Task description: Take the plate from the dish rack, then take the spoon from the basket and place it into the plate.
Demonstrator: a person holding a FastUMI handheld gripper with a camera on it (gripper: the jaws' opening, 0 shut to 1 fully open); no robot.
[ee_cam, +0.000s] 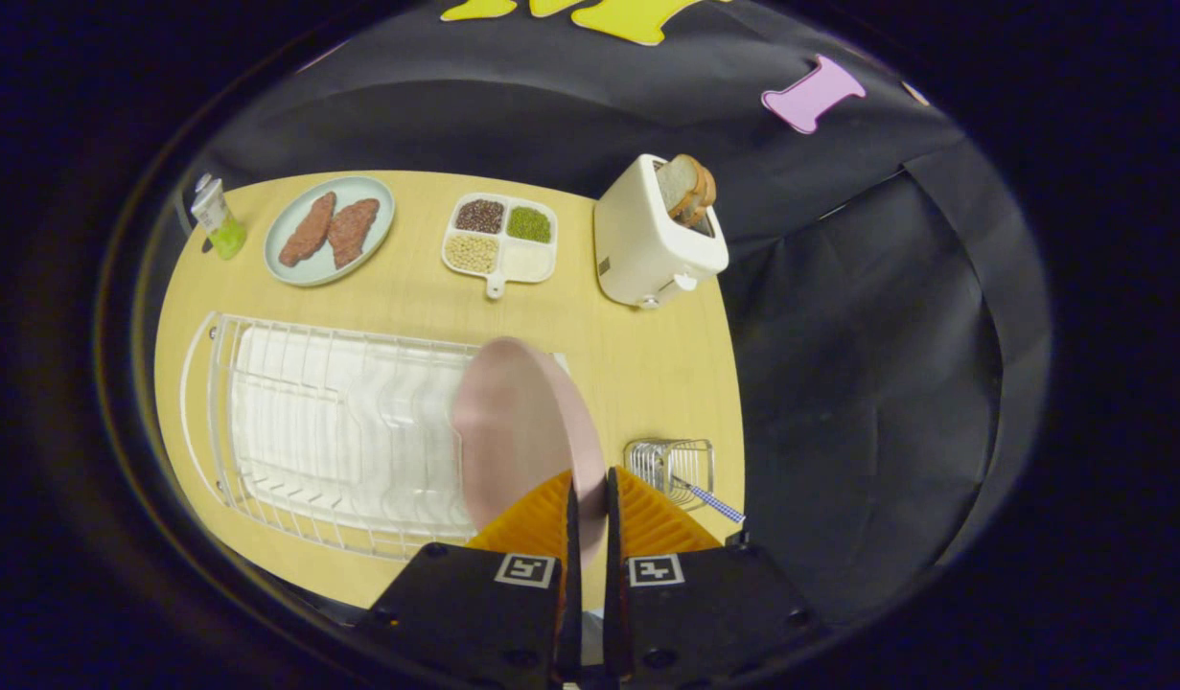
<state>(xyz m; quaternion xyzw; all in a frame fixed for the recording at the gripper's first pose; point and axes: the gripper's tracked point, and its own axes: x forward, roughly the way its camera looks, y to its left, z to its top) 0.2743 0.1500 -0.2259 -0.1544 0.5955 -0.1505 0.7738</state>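
Note:
My gripper (590, 508) is shut on the near rim of a pink plate (518, 426), which stands on edge between the fingers and hangs above the right end of the white wire dish rack (302, 422). A small wire basket (671, 465) sits on the wooden table (647, 364) just right of the fingers. A spoon with a blue checked handle (709, 498) lies in it, the handle sticking out toward the table's right edge.
Beyond the rack stand a white toaster (652, 240) with bread in it, a divided tray of beans and grains (501, 240), a pale green plate with two pieces of meat (329, 230) and a small green tube (218, 218). The table's right edge runs close past the basket.

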